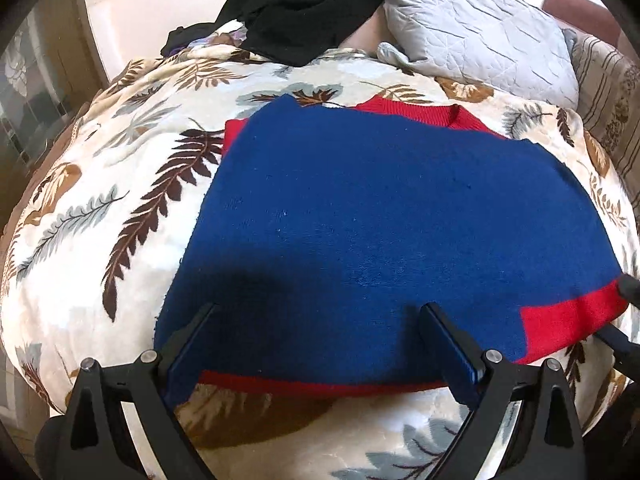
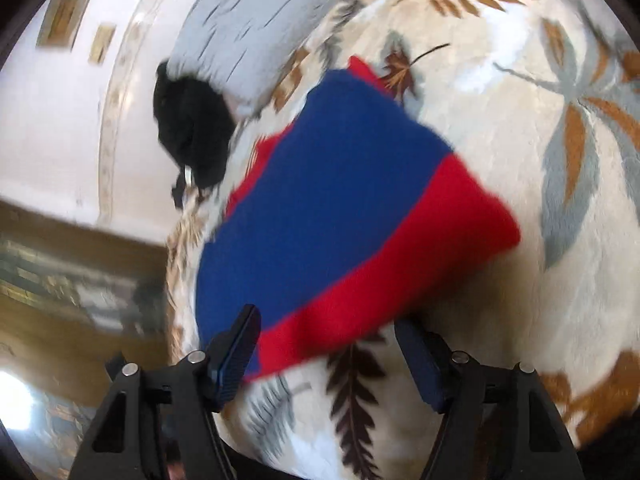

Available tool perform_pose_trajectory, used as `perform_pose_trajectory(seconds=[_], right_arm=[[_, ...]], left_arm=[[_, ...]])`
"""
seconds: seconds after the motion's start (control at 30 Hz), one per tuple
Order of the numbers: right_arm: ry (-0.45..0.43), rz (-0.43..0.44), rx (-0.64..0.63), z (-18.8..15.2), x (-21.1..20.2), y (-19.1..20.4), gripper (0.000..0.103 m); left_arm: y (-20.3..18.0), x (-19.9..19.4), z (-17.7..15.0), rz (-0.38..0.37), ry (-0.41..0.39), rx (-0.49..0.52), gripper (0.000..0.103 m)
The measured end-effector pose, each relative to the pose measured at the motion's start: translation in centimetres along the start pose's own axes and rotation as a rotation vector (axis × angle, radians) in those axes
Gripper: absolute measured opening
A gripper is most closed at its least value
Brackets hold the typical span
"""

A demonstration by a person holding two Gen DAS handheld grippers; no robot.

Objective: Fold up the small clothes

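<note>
A blue knitted garment with red trim lies folded flat on the leaf-patterned blanket; red collar at its far edge, red band at the near right corner. My left gripper is open, its fingers spread over the garment's near edge, holding nothing. In the right wrist view the same garment lies tilted, its red band toward me. My right gripper is open at the garment's red corner, with cloth between its fingers but not clamped. The right gripper's tips show at the left view's right edge.
A black pile of clothes and a grey quilted pillow lie at the far side of the bed. A white wall and brown furniture stand beyond the bed's left edge.
</note>
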State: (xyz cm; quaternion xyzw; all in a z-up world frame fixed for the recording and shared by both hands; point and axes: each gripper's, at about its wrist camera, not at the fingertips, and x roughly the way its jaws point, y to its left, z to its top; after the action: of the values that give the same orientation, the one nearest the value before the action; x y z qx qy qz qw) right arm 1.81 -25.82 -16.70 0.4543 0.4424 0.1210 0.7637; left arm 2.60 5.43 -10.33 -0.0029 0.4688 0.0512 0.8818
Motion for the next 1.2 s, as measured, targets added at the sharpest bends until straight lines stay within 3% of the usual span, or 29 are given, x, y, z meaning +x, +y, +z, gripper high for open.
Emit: perform_pose_trajectory(seconds=[0.37, 0.67, 1.2], right_arm=[[-0.082, -0.020, 0.015, 1.4, -1.3, -0.2, 0.074], [-0.101, -0.176, -0.146, 0.8, 0.0, 1.5, 0.074], [-0.096, -0.209, -0.192, 1.0, 0.2, 1.9, 0.072]], left_arm=[[-0.7, -0.1, 0.6, -0.001, -0.008, 0.020, 0.098], [-1.7, 1.1, 1.0, -0.005, 0.001, 0.041, 0.098], [-4.3, 1.8, 1.2, -0.001, -0.014, 0.111, 0.098]])
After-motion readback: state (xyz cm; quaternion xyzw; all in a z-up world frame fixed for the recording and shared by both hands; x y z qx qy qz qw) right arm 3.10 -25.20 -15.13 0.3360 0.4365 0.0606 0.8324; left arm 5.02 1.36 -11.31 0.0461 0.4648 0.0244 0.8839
